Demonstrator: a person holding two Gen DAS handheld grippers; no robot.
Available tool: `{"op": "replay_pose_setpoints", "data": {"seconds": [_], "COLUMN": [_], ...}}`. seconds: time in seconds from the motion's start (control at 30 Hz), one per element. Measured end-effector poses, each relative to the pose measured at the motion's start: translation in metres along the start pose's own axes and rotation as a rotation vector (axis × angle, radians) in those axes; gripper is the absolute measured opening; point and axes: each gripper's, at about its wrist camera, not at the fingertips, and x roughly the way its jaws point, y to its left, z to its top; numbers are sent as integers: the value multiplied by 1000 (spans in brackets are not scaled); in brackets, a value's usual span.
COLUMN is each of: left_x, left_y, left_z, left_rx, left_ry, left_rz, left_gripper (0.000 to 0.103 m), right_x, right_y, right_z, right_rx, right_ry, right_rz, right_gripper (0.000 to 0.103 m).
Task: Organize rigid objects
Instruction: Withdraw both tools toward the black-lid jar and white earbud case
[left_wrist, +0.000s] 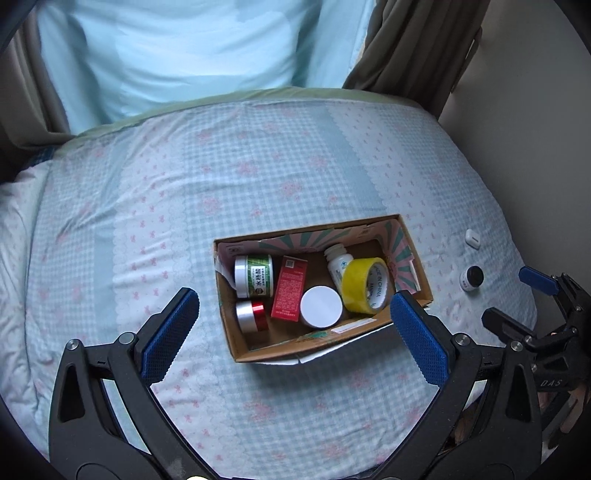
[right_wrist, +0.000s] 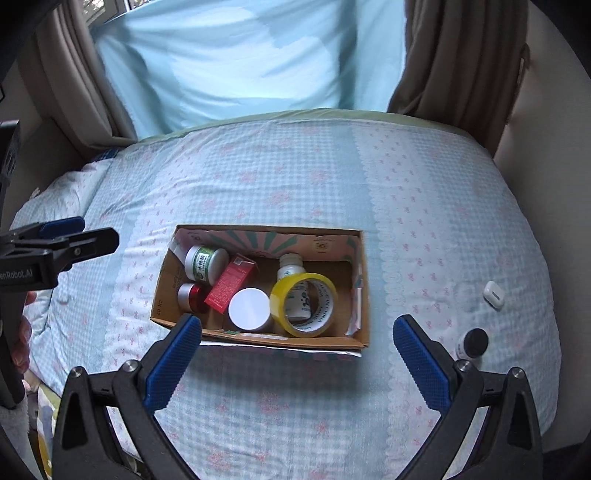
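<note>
So the cardboard box (left_wrist: 413, 266) sat open in the middle of the bed (left_wrist: 258, 166), on that pale blue gingham quilt with little pink bows. The box had plain brown walls outside and a pink-and-green sunburst print on the inner flaps.

Inside, packed pretty snug: a green-labelled jar (left_wrist: 255, 276) with a silver lid lying on its side at the left end, and a small red jar (left_wrist: 252, 316) with a silver cap just below it. A red carton (left_wrist: 289, 288) leaned beside them in the middle. A white-lidded tub (left_wrist: 320, 307) stood upright with its lid facing up, touching the carton. At the right end a roll of yellow tape (left_wrist: 365, 286) rested tilted against a white bottle (left_wrist: 338, 264), which lay partly under and behind it.

Two things were outside the box on the quilt, off to the right: a tiny white earbud-style case (right_wrist: 494, 294) and, nearer the camera, a little white pot with a black lid (right_wrist: 472, 344).

Both grippers hung over the near edge of the bed. The left gripper (left_wrist: 295, 332) had its blue-padded jaws spread wide with nothing between them. The right gripper (right_wrist: 297, 360) was likewise wide apart and empty, with the black-lidded pot just outside its right finger (right_wrist: 421, 360).
</note>
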Motion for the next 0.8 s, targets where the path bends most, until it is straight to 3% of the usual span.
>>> {"op": "replay_pose_setpoints", "data": {"seconds": [0.1,0.27,0.37,0.43,0.57,0.7,0.8], "left_x": [-16,-34,-41,-38,-19,15,55], "left_y": [-23,-71,-107,-134,-194,-256,-304], "left_z": [-2,0,1,2,-1,-13,-25], "left_rx": [0,20,29,39,63,67,112], "left_ry": [-39,-73,-105,-109,-94,-79,-19], "left_rz": [1,4,-5,4,51,23,1], "left_gripper": [103,103,103,103,103,103,103], "right_x": [-23,-61,-75,-79,-71,-42,-10], "right_y": [-32,-102,-146,-177,-235,-286,-317], "right_z": [1,1,4,7,12,15,17], "right_rx": [30,90,68,51,-7,-104,-177], "right_ry": [-21,-58,-72,-81,-73,-40,-11], "right_rz": [-56,-73,-133,-128,-115,-85,-58], "right_gripper": [103,103,103,103,103,103,103]}}
